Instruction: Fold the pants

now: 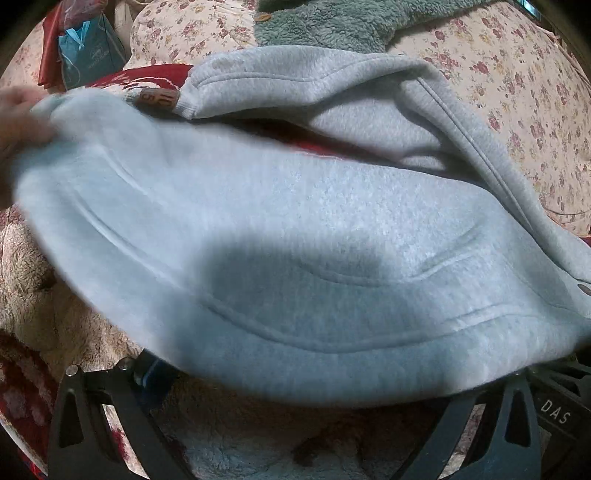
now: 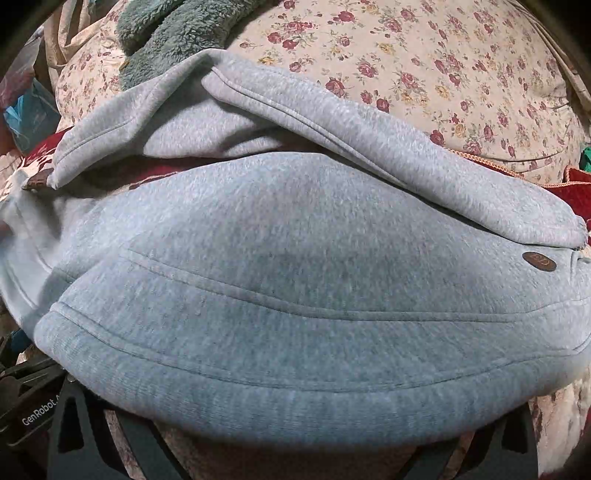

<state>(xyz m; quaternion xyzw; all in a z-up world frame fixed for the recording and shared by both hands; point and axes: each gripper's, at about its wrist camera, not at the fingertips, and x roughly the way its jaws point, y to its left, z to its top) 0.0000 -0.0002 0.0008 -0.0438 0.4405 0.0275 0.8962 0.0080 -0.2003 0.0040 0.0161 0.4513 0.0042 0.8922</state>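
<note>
Grey fleece pants (image 1: 295, 221) lie spread across a bed, filling both views, also in the right wrist view (image 2: 295, 277). One leg with a cuff and brown tag (image 1: 159, 98) lies folded behind the near part. A brown round patch (image 2: 539, 261) sits near the waistband at right. The near hem of the pants drapes over the tips of my left gripper (image 1: 295, 391) and my right gripper (image 2: 291, 428). Only the black finger bases (image 1: 85, 417) show, so the fingertips are hidden under the cloth. A blurred hand (image 1: 18, 122) touches the pants at the far left.
A floral duvet (image 1: 517, 92) covers the bed behind. A teal fleece garment (image 1: 332, 22) lies at the back. A red patterned blanket (image 1: 122, 79) and a beige fluffy cover (image 1: 55, 314) lie under the pants. A blue bag (image 1: 88, 51) stands at the back left.
</note>
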